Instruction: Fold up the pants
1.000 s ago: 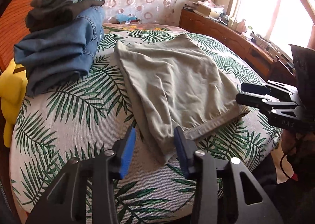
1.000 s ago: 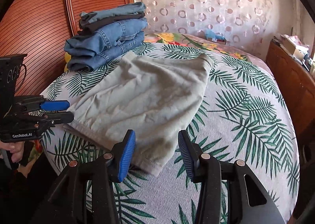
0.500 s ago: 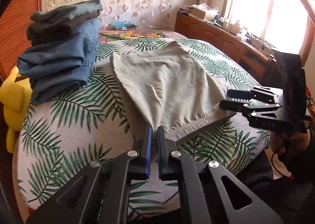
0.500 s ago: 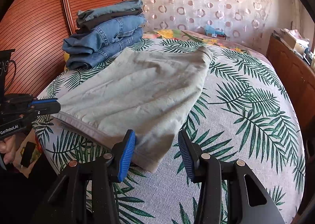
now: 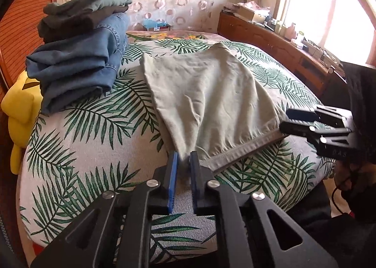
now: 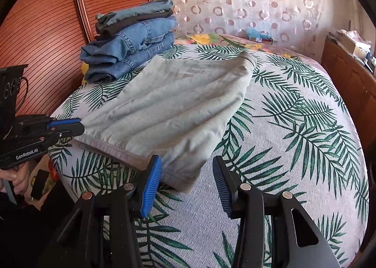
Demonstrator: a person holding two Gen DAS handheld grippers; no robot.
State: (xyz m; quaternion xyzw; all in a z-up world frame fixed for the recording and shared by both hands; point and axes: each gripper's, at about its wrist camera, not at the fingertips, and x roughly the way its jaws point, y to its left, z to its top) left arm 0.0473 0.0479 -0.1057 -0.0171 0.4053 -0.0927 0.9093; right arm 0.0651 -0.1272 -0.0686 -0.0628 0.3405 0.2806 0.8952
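Left wrist view shows your left gripper (image 5: 182,162) at the near edge of the bed (image 5: 82,150), its jaws narrow and pinched on the near left corner of the khaki pants (image 5: 206,94); they have just eased slightly apart, yet a tuft of cloth sits bunched between the blue pads (image 5: 173,174). Check that both layers are in that pinch before you lift, because the pads hide how much hem is caught and I cannot say for sure.

In the right wrist view your right gripper (image 6: 186,174) hangs half open over the other near corner, the fabric below and between the fingers but not clamped. Lower it onto that corner and close it, matching the depth of the left bite, so the hem rises level.

The pants lie flat along the middle of the bed, already doubled, hem toward you and far end toward the far edge. Lift both corners together, keep the hem taut between them, and carry it toward that far end so the edges line up. Mind the stack of folded jeans (image 5: 77,61) near the far left edge, just beside the pants; keep your left side from dragging across it.
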